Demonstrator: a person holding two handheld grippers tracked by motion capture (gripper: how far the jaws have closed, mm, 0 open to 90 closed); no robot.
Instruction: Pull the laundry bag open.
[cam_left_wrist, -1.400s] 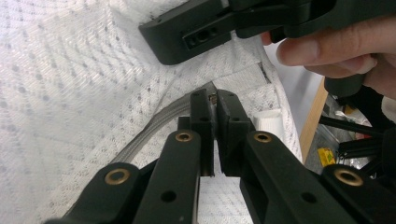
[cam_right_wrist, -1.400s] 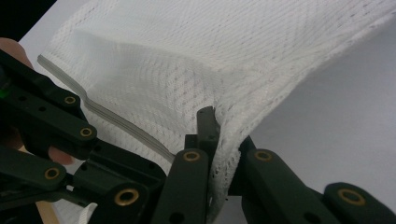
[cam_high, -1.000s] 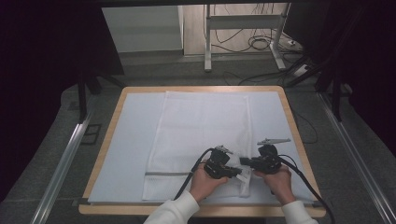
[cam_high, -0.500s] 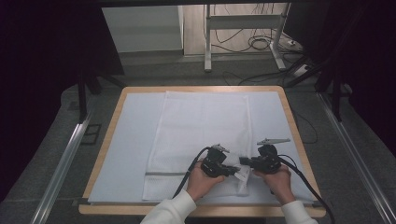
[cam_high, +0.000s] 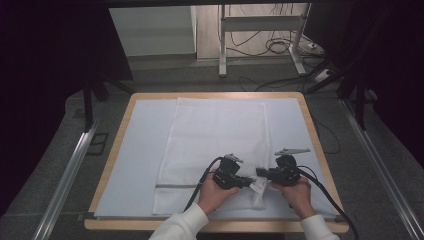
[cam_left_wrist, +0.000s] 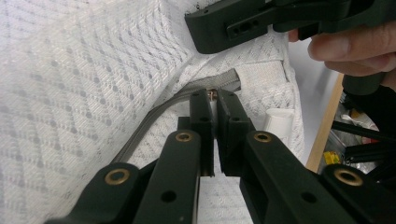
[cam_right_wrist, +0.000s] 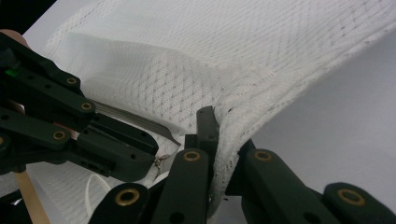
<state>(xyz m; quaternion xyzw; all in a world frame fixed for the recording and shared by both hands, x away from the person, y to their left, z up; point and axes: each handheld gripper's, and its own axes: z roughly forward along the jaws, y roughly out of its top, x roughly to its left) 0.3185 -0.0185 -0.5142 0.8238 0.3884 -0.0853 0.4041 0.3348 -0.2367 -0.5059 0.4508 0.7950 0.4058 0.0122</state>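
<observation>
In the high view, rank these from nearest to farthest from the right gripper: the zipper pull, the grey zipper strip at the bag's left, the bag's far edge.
1. zipper pull, just left of the right gripper, in the left gripper.
2. grey zipper strip, left along the near edge of the mesh bag.
3. far edge, up the table.

Beyond the claws, away from the person, the wooden-edged table (cam_high: 310, 120) runs on under a pale blue sheet (cam_high: 145, 150). Past its far edge there's grey carpet floor (cam_high: 210, 80), and a white metal desk frame (cam_high: 260, 35) stands on it with cables (cam_high: 280, 47) tangled beneath. Farther back, up and to the left of the claws, a pale wall panel (cam_high: 150, 30) catches the light. Dark curtains (cam_high: 45, 75) close in on both sides. Aluminium rails (cam_high: 70, 170) run along the floor, flanking the table left and right.
</observation>
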